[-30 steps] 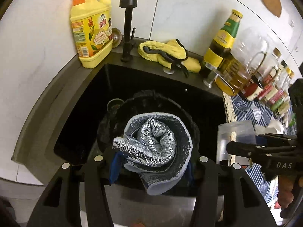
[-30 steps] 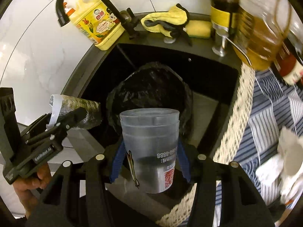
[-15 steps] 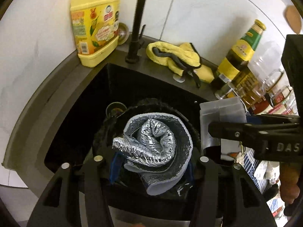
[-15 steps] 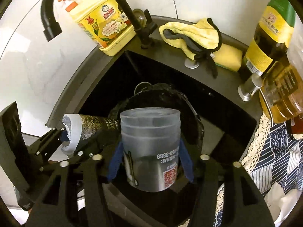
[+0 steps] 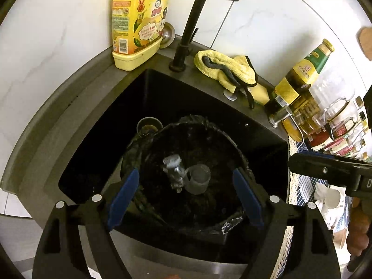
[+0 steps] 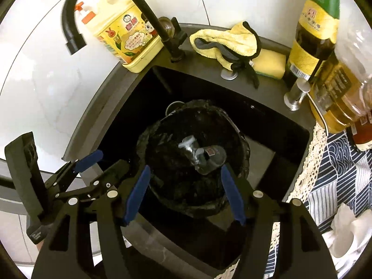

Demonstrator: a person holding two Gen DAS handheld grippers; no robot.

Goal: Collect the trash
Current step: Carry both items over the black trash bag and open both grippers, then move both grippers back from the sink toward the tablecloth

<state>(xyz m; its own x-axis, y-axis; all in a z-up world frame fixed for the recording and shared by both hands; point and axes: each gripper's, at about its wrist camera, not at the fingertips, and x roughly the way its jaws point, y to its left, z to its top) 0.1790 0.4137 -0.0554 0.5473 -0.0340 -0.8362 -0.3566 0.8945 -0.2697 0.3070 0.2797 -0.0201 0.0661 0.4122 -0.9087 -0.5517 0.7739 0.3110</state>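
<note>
Both pairs of jaws are opening with nothing between their blue pads. Seen from its own wrist camera, the left gripper [image 5: 186,195] is hanging wide apart over the black-lined trash bin [image 5: 144,144], and the right gripper [image 6: 184,195] is doing the same from the other side, its pads spread a little less. Each gripper is showing in the other's view: the right one at the right edge of the left view, the left one at the lower left of the right view.

Down at the bottom of the bin, the rolled foil insulation sheet [image 5: 173,172] is lying tilted, with the clear plastic cup [image 5: 197,179] on its side just beside it and touching it. Neither piece of trash is touching any jaw. The bin is standing inside the black sink [image 5: 162,88], next to the drain [image 5: 148,125].

Beyond the basin, on the dark sink surround, a yellow dish-soap jug [image 5: 137,23] is standing by the base of the black faucet [image 5: 188,30]. A yellow cloth with dark trim [image 5: 223,69] is lying crumpled to the faucet's right, partly over a yellow sponge [image 6: 270,64]. Farther right, a green-necked sauce bottle [image 5: 300,79] and a large oil bottle [image 6: 341,93] are standing near the desk's blue patterned cloth [image 6: 337,162], where crumpled white tissue [image 6: 348,230] is lying.
</note>
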